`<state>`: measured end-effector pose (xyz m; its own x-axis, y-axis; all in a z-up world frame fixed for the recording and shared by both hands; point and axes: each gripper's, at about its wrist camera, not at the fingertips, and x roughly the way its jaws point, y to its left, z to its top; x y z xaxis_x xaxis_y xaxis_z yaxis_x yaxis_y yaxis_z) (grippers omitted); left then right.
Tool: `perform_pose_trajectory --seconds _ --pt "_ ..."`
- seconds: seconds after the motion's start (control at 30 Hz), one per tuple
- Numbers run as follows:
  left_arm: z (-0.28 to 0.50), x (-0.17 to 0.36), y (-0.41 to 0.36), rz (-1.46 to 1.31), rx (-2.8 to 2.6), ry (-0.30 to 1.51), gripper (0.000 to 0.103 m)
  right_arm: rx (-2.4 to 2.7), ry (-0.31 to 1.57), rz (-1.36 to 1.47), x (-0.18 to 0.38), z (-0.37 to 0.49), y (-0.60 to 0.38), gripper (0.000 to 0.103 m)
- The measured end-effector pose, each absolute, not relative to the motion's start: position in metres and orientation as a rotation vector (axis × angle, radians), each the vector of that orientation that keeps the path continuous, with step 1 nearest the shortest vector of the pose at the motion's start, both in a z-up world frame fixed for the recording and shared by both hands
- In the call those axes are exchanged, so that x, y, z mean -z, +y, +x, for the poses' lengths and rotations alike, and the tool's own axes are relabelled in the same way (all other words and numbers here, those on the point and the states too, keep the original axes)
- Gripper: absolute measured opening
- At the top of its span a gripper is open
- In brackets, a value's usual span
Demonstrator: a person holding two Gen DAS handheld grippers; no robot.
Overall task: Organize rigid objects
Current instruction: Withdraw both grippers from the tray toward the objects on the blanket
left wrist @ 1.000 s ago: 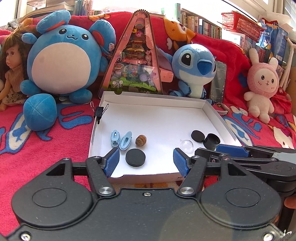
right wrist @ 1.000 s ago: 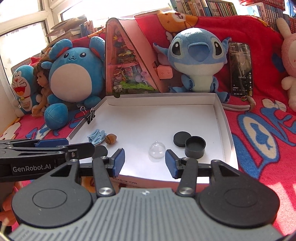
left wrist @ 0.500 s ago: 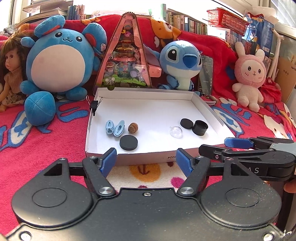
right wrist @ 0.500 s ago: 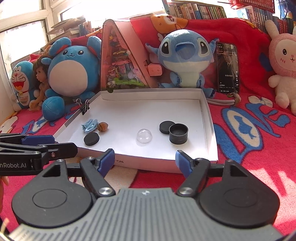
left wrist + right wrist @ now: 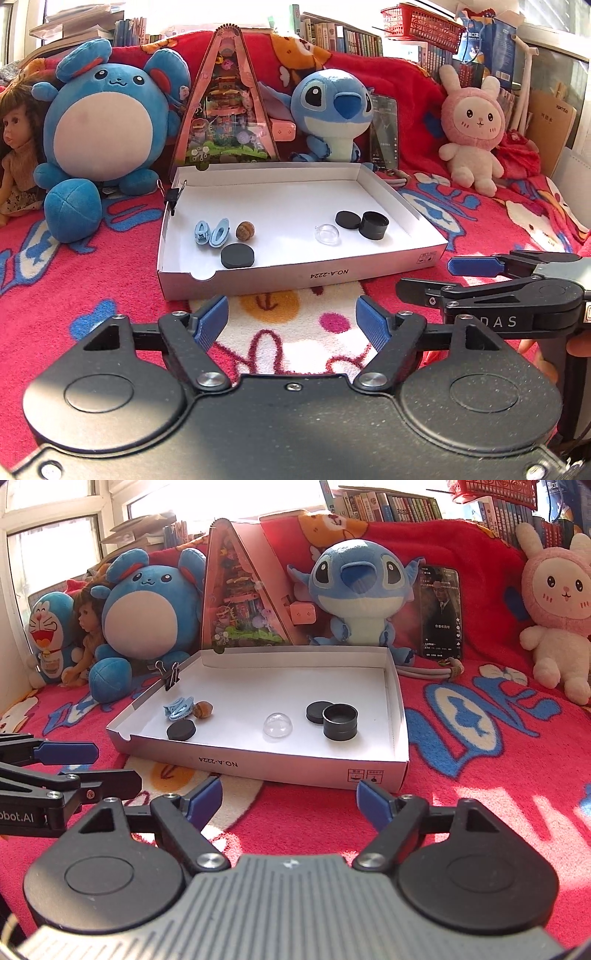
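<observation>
White box lid lies on the red blanket. Inside, left group: two blue clips, brown nut, black disc. Right group: clear dome, black cap touching black cup. Left tool and right tool hover short of the lid's near wall, jaws opening, nothing between them.

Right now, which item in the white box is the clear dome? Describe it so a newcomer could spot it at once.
Start at the shallow white cardboard box lying on the red blanket in front of the plush toys. Near the middle of its floor, just left of the open black round container, sits the clear dome. It is the only see-through piece; its neighbours are solid black, blue or brown.
</observation>
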<state>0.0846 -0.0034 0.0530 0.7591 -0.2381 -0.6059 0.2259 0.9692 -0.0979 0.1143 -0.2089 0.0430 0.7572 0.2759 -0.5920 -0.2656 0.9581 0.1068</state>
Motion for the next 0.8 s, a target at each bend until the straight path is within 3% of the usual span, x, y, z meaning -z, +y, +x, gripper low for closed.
perform_pose_trajectory --seconds 0.8 --pt "0.036 -0.051 0.009 -0.046 0.277 0.682 0.076 -0.298 0.648 -0.024 -0.034 0.067 -0.212 0.091"
